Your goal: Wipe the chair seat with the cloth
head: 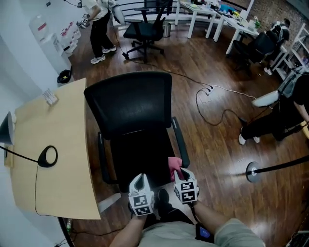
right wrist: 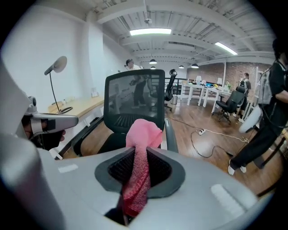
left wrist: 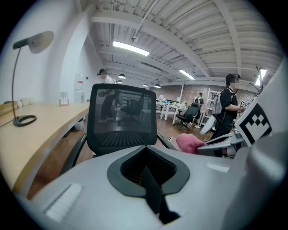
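A: Starting nearest us, at the front edge of the chair [head: 130,103]. What do we log for the tongs?

B: The right gripper [head: 180,174] is clamped on the pink cloth [right wrist: 143,134]. The fabric runs down between its jaws and bunches above their tips. The left gripper [head: 140,179] has its jaws drawn together with nothing between them.

A: Where is the cloth relative to the chair?

B: It is above the front right corner of the seat [head: 140,154], clear of it and near the right armrest [head: 179,140]. The two grippers sit side by side over the seat's front edge.

A: What is beside the chair?

B: On its left we note a light wooden desk [head: 53,144] with a lamp base [head: 47,156] on it. On its right a white cable [head: 212,103] loops across the wooden floor.

A: And beyond the backrest?

B: We log a second black office chair [head: 145,29], with a standing person [head: 99,29] to its left. White tables [head: 203,12] stand farther off, behind and right of the chair.
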`<state>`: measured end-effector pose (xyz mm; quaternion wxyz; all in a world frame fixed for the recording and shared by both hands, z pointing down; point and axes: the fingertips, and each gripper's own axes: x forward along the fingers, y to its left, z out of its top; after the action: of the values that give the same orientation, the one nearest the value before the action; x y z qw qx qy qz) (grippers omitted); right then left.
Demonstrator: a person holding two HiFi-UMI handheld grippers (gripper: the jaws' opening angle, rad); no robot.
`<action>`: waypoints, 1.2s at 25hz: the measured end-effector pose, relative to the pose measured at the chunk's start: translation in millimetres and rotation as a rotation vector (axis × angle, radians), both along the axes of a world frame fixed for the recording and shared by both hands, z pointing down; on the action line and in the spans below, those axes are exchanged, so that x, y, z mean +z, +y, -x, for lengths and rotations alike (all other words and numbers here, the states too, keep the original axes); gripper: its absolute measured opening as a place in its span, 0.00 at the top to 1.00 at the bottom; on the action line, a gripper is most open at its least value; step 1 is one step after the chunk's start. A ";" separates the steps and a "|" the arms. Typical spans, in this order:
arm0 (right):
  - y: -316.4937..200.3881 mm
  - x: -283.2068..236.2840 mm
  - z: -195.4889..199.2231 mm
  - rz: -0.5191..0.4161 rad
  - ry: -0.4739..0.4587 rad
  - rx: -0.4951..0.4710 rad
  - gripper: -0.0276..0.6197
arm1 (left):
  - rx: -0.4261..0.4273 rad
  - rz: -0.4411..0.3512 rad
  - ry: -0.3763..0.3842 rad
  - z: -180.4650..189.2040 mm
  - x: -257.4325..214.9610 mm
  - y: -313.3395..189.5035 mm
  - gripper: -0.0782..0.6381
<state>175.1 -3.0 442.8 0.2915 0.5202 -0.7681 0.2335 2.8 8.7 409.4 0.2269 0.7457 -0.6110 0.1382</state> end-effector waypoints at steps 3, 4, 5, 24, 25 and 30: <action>-10.6 -26.4 26.6 -0.054 -0.019 -0.057 0.86 | -0.062 -0.038 -0.012 28.8 -27.6 3.7 0.88; -13.5 -34.7 39.4 -0.073 -0.026 -0.084 0.86 | -0.082 -0.052 -0.016 39.7 -34.2 5.4 0.88; -15.2 -42.8 54.1 -0.091 -0.034 -0.115 0.86 | -0.104 -0.063 -0.019 51.6 -39.7 8.1 0.88; 104.5 -118.9 411.5 -0.175 -0.234 -0.868 0.86 | -0.691 -0.111 -0.118 317.6 -91.6 192.1 0.88; 117.5 -115.8 430.0 -0.167 -0.229 -0.909 0.86 | -0.724 -0.106 -0.119 330.4 -91.5 206.5 0.88; 166.8 -94.3 502.5 -0.119 -0.192 -1.047 0.86 | -0.857 -0.077 -0.115 378.2 -85.4 263.3 0.88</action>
<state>-327.5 163.8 348.5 0.2672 0.0591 -0.9600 0.0594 -375.4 272.0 324.0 0.2015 0.4236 -0.8818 0.0497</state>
